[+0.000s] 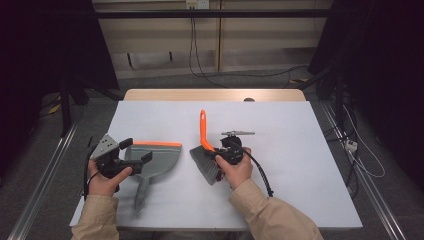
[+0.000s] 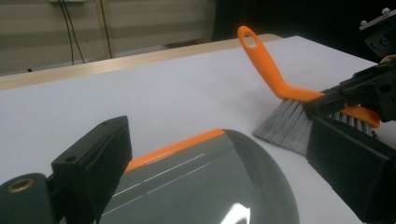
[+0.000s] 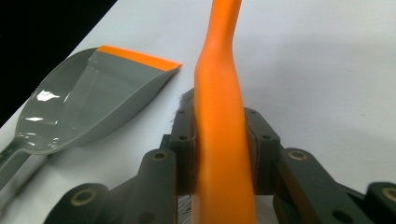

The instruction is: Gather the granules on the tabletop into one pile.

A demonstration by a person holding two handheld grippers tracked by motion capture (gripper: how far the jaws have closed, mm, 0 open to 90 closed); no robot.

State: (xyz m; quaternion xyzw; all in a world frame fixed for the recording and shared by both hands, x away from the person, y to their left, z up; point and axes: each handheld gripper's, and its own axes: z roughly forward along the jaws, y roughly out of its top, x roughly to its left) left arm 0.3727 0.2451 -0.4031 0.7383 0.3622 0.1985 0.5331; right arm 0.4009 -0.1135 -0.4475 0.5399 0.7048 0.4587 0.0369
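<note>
A grey dustpan [image 1: 160,161] with an orange lip lies on the white table [image 1: 300,130], its handle pointing toward the near edge. My left gripper [image 1: 136,150] hovers over the pan's left side, open, with the pan [image 2: 201,182] below and between its wide-spread jaws. To the right lies a hand brush [image 1: 202,131] with an orange handle and grey bristles. My right gripper [image 1: 216,154] is shut on the brush's orange back [image 3: 219,93] just above the bristles. In the left gripper view, the brush [image 2: 266,65] and the right gripper [image 2: 355,91] sit just beyond the pan.
The table's far wooden edge [image 1: 215,95] runs along the back. Cables [image 1: 360,150] lie on the floor to the right, and metal rails [image 1: 45,175] run along the floor on the left. Bare white tabletop spreads behind and to the right of the brush.
</note>
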